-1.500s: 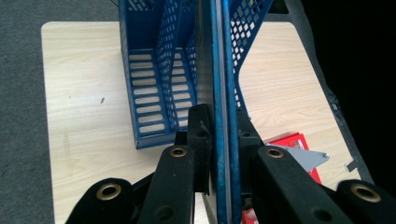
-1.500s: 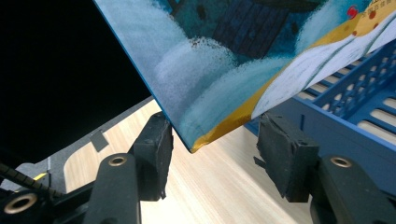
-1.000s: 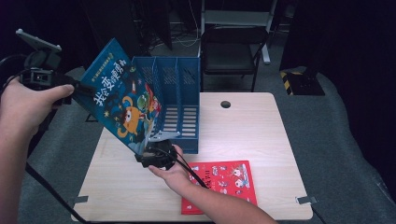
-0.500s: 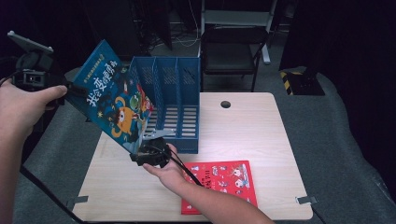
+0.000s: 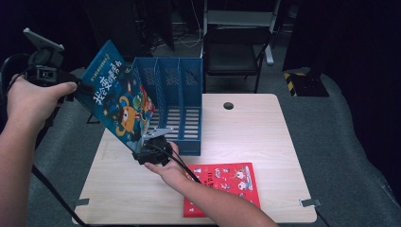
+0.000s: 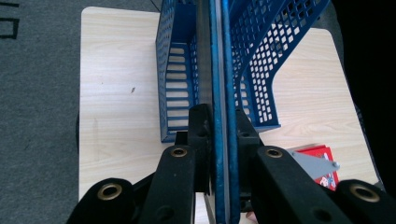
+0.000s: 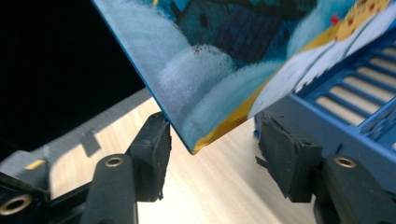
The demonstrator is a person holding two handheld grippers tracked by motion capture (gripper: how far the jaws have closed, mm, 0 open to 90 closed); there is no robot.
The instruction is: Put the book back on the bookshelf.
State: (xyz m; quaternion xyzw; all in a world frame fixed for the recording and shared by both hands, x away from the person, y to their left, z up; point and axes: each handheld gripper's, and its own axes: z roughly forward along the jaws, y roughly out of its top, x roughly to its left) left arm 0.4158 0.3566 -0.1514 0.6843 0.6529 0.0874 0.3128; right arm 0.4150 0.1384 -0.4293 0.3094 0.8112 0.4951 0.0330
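While your left gripper (image 5: pixel 71 90) pinches the blue illustrated picture book (image 5: pixel 118 101) beside the blue perforated plastic file rack (image 5: pixel 182 90), your right gripper (image 7: pixel 212 154) stands spread around its lower corner.

book (image 5: pixel 118 101): blue cover with white lettering and an orange cartoon figure
file rack (image 5: pixel 177 101): blue, perforated walls, slotted floor
second book (image 5: pixel 227 187), lying in front of the file rack: red with small cartoon pictures
table (image 5: pixel 265 137): pale wood grain
gripper jaws: black
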